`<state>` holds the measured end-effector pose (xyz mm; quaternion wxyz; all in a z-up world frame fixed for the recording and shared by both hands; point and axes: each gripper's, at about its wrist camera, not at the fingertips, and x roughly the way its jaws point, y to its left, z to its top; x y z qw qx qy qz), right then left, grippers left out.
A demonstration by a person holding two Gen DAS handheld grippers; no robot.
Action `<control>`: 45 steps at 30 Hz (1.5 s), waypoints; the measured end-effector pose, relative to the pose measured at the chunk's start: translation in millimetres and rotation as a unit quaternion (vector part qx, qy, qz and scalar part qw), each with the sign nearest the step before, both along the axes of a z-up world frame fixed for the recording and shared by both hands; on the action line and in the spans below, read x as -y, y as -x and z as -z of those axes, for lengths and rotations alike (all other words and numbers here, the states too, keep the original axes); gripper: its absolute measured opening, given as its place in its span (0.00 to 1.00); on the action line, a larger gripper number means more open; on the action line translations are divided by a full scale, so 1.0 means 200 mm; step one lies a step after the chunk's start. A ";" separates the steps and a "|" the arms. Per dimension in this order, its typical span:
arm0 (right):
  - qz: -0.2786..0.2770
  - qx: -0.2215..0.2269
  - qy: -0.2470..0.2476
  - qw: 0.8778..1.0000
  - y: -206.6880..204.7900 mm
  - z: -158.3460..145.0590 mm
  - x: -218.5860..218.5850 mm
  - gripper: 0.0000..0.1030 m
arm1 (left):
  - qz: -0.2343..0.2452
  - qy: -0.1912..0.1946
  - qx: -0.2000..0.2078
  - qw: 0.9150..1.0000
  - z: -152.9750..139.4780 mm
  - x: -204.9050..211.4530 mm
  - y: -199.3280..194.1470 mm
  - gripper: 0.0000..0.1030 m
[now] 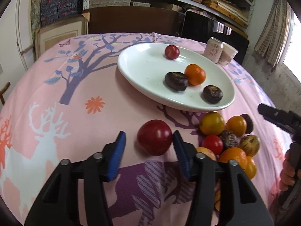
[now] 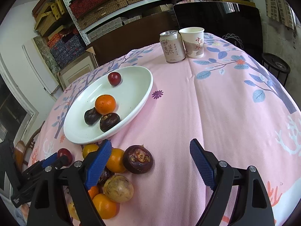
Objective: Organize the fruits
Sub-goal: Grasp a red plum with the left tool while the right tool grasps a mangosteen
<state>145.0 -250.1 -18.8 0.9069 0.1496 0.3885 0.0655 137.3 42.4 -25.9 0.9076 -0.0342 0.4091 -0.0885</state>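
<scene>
A white oval plate [image 1: 143, 66] [image 2: 131, 86] on the pink tablecloth holds a small red plum [image 1: 172, 52], an orange mandarin [image 1: 195, 74] and two dark water chestnuts [image 1: 176, 81]. A large red plum [image 1: 154, 137] lies on the cloth between the open blue fingers of my left gripper [image 1: 149, 141], its right side touching the right pad. A heap of loose fruit [image 1: 229, 137] [image 2: 112, 173] lies to its right. My right gripper [image 2: 150, 156] is open and empty, just right of a dark water chestnut [image 2: 138, 159].
A drink can [image 2: 172, 46] and a paper cup [image 2: 192, 42] stand at the table's far side. The right gripper [image 1: 278, 116] and the hand holding it show at the right edge of the left wrist view. Shelves with boxes stand behind the table.
</scene>
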 end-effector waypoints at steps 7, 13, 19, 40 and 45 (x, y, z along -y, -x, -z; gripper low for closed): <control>-0.026 -0.029 0.016 0.999 -0.02 0.05 -0.05 0.77 | 0.009 0.042 -0.016 0.999 0.02 -0.02 -0.02 0.38; -0.034 -0.059 -0.006 0.998 -0.05 0.10 -0.04 0.67 | -0.003 0.016 0.001 1.000 -0.01 -0.01 0.00 0.38; -0.026 -0.065 -0.019 0.997 -0.06 0.11 0.00 0.57 | -0.002 -0.001 0.002 1.000 -0.01 0.01 0.00 0.40; -0.009 -0.046 0.103 0.994 -0.08 0.14 -0.09 0.42 | 0.015 -0.036 0.007 0.999 0.03 0.09 -0.01 0.40; -0.007 -0.044 0.098 0.994 -0.08 0.14 -0.07 0.42 | 0.018 -0.023 0.007 1.000 0.02 0.08 -0.01 0.37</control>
